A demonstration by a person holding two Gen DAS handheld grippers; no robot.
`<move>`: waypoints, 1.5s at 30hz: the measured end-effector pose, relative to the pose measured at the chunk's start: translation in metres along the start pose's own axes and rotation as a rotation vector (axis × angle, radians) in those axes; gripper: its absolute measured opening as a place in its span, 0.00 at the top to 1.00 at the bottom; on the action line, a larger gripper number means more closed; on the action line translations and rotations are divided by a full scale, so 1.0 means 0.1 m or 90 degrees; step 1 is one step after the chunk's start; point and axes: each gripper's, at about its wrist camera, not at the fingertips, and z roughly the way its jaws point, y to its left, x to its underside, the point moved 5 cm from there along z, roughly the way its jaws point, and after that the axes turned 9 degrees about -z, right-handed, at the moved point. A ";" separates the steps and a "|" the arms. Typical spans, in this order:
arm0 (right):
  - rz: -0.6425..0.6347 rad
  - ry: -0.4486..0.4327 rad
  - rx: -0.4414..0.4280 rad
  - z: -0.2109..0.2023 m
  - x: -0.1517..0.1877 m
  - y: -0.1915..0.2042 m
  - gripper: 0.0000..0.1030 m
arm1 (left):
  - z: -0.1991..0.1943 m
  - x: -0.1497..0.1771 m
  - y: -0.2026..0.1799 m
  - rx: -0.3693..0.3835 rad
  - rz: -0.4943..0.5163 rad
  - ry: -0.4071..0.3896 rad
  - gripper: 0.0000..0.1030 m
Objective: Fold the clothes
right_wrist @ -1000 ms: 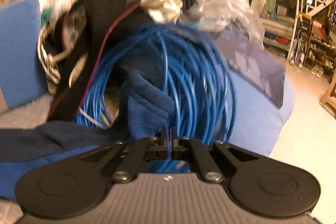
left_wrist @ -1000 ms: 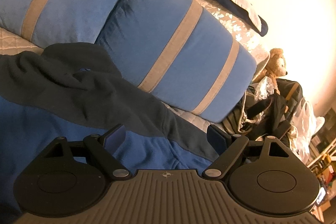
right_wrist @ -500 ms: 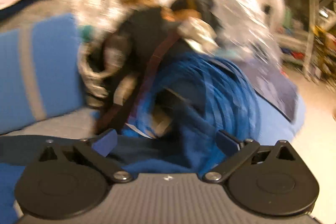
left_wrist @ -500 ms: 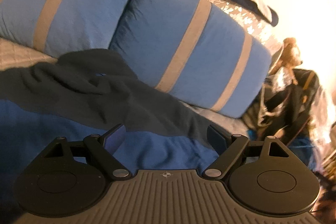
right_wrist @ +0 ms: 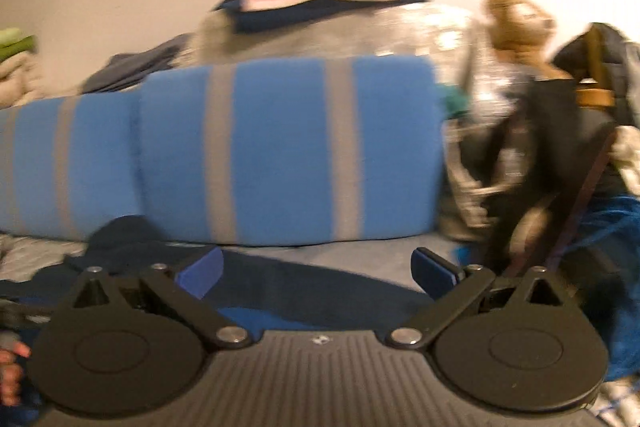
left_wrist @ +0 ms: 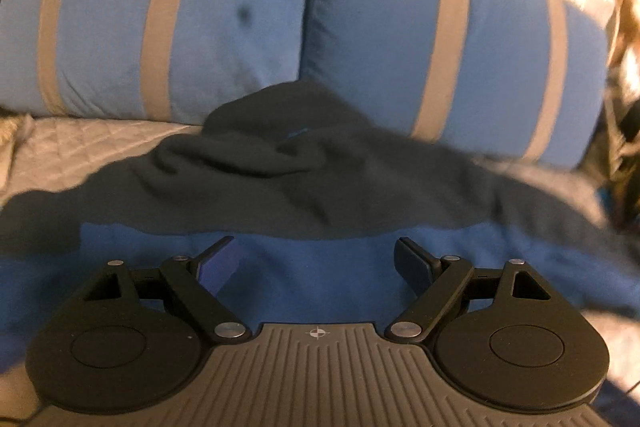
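In your left wrist view, your left gripper (left_wrist: 316, 263) is spread wide, empty, low over the blue-and-charcoal fleece garment (left_wrist: 320, 187) filling the lower frame. Two blue cushions with grey stripes (left_wrist: 440, 39) block the upper half.

In your right wrist view, your right gripper (right_wrist: 316, 269) gapes empty; the garment (right_wrist: 280, 281) lies bottom centre. A brown teddy bear (right_wrist: 516, 15) and blue coiled cable (right_wrist: 616, 223) crowd the right.

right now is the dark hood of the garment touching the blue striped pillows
Touching. The left wrist view shows the dark hood bunched up against the base of the blue striped pillows, overlapping their lower edge with no gap.
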 end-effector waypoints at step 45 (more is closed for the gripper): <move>0.066 0.098 -0.055 0.94 0.61 1.07 0.00 | 0.63 0.53 0.22 -0.121 -0.013 0.004 0.00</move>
